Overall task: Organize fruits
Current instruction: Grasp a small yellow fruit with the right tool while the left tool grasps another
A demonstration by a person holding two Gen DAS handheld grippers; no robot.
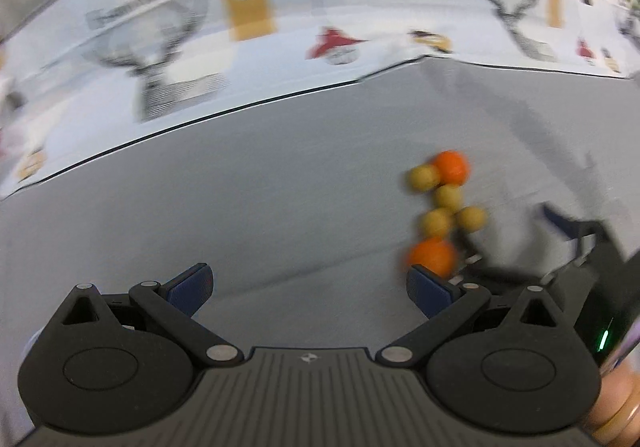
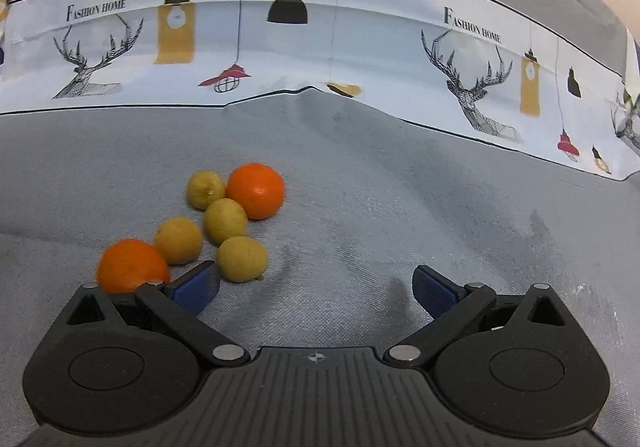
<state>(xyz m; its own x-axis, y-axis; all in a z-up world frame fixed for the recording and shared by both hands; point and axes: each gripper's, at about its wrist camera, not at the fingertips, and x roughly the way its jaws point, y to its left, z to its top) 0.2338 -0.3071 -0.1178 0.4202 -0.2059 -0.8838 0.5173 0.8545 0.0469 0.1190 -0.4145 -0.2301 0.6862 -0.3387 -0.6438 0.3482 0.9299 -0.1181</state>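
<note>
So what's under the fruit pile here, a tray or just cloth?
Only the grey cloth; no tray shows. The near orange is partly hidden behind the right gripper, so its underside can't be seen.

Two bright orange fruits (image 2: 256, 190) among four dull yellow ones (image 2: 242, 258) on grey cloth (image 2: 360, 207); white backdrop (image 2: 360, 27) printed with deer heads and lamps; blue fingers (image 2: 196, 289).

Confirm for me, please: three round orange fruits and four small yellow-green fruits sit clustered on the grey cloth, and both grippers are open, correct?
Nearly right. The right wrist view shows only two round orange fruits; the four small yellow-green fruits are clustered on the grey cloth, with the left gripper and right gripper open.
</note>
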